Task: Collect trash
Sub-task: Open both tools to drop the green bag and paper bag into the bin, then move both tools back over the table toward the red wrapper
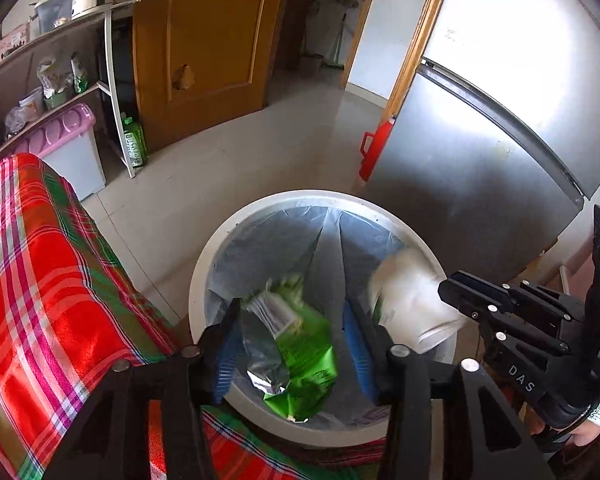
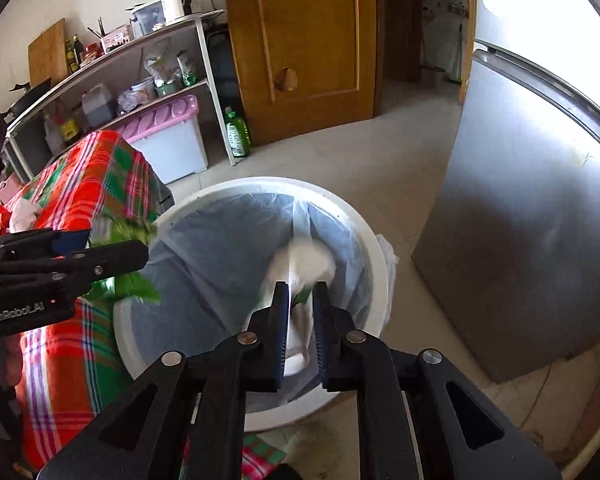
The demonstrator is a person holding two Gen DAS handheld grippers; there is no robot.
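Observation:
A white trash bin (image 1: 198, 276) (image 2: 260, 184) with a grey liner stands on the floor under both grippers. My left gripper (image 1: 291, 303) (image 2: 118, 244) hangs over it with its jaws open. A crumpled green wrapper (image 1: 308, 356) (image 2: 132, 232) lies loose between the blue pads (image 1: 226, 360), and its top is blurred. My right gripper (image 2: 302, 285) (image 1: 446, 290) is over the bin's right side, jaws a little apart. A blurred white cup (image 2: 304, 260) (image 1: 408, 300) sits between and just past its fingertips, over the liner.
A table under a red plaid cloth (image 1: 40, 260) (image 2: 84, 184) touches the bin's left side. A silver fridge (image 1: 480, 160) stands at the right with a red container (image 1: 374, 148) beside it. A shelf (image 2: 112, 64), a pink-lidded box (image 2: 168, 140), a green bottle (image 2: 236, 132) and a wooden door (image 2: 308, 48) lie beyond.

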